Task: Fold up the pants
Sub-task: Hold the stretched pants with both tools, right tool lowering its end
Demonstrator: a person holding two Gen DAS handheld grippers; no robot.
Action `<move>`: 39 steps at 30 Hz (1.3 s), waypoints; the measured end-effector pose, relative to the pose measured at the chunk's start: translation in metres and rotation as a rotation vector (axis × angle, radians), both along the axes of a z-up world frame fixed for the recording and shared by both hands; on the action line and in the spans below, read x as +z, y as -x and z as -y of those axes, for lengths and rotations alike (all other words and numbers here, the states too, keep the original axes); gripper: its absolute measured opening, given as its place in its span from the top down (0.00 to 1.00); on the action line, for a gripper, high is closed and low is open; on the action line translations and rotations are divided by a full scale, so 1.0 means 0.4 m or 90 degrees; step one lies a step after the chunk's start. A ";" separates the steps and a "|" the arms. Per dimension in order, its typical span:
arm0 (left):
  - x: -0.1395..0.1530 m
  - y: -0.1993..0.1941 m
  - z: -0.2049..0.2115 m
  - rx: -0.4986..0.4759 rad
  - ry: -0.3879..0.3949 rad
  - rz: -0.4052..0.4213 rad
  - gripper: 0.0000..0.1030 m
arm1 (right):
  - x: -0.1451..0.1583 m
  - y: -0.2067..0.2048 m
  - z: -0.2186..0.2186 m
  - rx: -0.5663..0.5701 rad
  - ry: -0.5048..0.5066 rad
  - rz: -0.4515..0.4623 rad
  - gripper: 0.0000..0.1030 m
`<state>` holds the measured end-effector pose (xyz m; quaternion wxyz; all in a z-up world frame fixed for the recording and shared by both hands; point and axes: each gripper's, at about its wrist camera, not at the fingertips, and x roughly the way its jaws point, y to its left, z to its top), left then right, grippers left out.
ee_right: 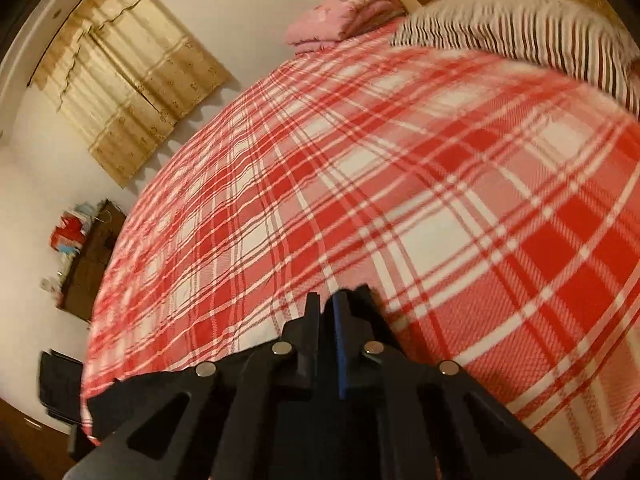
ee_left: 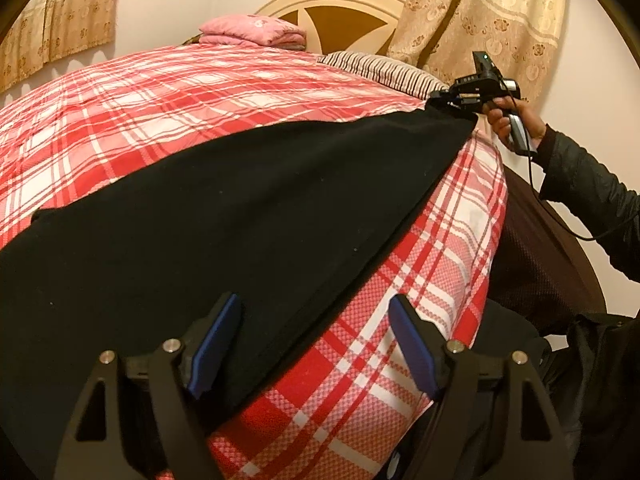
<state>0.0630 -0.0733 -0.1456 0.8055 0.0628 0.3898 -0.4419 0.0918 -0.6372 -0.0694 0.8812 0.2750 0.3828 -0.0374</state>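
Pants, black, lie spread flat across the red plaid bedspread, with no fold that I can make out, so I'd judge nearly all the folding remains. Nearest, the left gripper hovers with jaws wide over the cloth's near edge, gripping nothing. Farther along, the right gripper sits at the pants' far corner, jaws closed; whether it pinches cloth I cannot tell. Beyond, a striped pillow and a pink folded blanket sit. No readable writing anywhere.

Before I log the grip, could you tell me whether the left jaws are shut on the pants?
No, the left gripper stands wide open over the pants edge, its pads apart and pinching nothing.
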 end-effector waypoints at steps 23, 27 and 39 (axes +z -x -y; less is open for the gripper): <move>0.002 0.000 0.006 0.005 -0.004 0.002 0.23 | -0.024 -0.020 0.006 0.041 0.070 -0.090 0.85; 0.002 0.000 0.006 0.005 -0.004 0.002 0.23 | 0.009 -0.021 -0.026 0.051 0.109 -0.049 0.98; -0.002 0.008 0.007 0.008 -0.001 0.012 0.19 | -0.025 -0.038 -0.004 0.024 0.162 -0.069 0.96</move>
